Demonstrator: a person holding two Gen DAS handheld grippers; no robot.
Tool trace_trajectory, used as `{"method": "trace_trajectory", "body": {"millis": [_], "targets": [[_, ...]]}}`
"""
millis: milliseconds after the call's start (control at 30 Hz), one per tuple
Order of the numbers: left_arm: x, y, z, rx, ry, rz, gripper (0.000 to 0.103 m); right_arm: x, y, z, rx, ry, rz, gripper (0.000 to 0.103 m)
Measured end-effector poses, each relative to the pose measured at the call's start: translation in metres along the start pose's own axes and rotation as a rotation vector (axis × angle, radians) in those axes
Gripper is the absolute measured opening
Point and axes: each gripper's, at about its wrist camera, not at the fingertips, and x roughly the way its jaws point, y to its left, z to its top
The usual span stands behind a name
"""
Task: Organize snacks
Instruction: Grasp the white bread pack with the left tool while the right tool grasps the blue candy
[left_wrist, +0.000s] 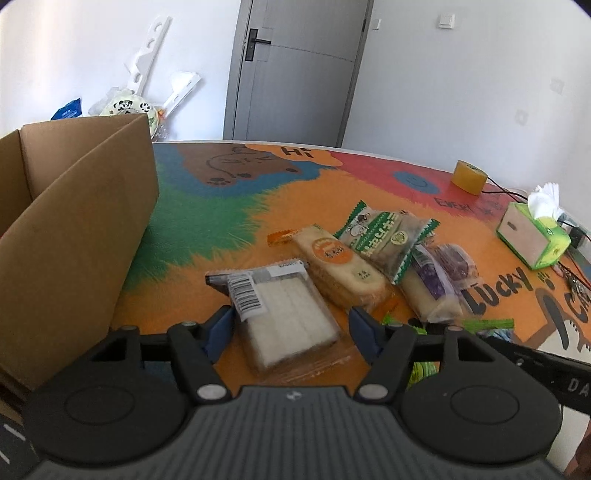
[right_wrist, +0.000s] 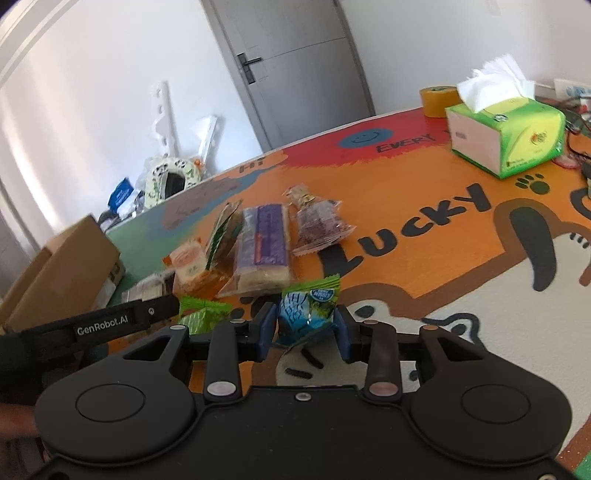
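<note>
Snacks are lying in a loose cluster on the colourful cartoon table mat (left_wrist: 221, 206), to the right of an open cardboard box (left_wrist: 74, 229). The left gripper (left_wrist: 291, 332) is hovering low over a clear-wrapped white wafer pack (left_wrist: 288, 317) with a barcode label; its blue pads (left_wrist: 364, 330) are standing wide on either side of the pack, the left one at the wrapper's edge, neither visibly squeezing it. Beyond it an orange-labelled cake bar (left_wrist: 340, 266), a green-and-white bread packet (left_wrist: 384, 236) and a purple-labelled cake bar (left_wrist: 432, 288) are lying side by side, overlapping at their edges.

The right gripper (right_wrist: 306, 330) is holding a small blue-and-green candy packet (right_wrist: 308, 310) between narrow fingers, the pads pressing on both its sides. A green candy packet (right_wrist: 201, 314) is lying just to its left on the mat. Farther back a green tissue box (right_wrist: 506, 136) is standing beside a roll of yellow tape (right_wrist: 437, 99).
</note>
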Motion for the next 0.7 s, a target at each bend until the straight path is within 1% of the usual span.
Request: {"method": "trace_trajectory", "body": {"millis": [100, 267, 367, 433, 600, 700], "targets": [[-0.002, -0.001, -0.003, 0.008, -0.008, -0.006, 0.063, 0.0, 0.002, -0.001, -0.004, -0.008, -0.002, 0.033], [-0.007, 0.001, -0.004, 0.005, -0.014, -0.014, 0.047, -0.006, 0.002, -0.001, 0.006, -0.046, 0.007, 0.033], [-0.011, 0.003, -0.005, 0.002, -0.015, -0.027, 0.045, -0.014, 0.007, 0.0, -0.004, -0.084, 0.02, 0.033], [-0.014, 0.005, -0.005, -0.012, -0.015, -0.044, 0.045, -0.016, 0.009, 0.002, -0.002, -0.094, 0.028, 0.033], [-0.029, 0.006, 0.0, -0.018, -0.048, -0.078, 0.044, -0.021, 0.017, 0.004, -0.011, -0.112, 0.044, 0.033], [-0.039, 0.008, 0.005, -0.022, -0.071, -0.082, 0.044, -0.026, 0.024, 0.007, -0.016, -0.128, 0.058, 0.033]]}}
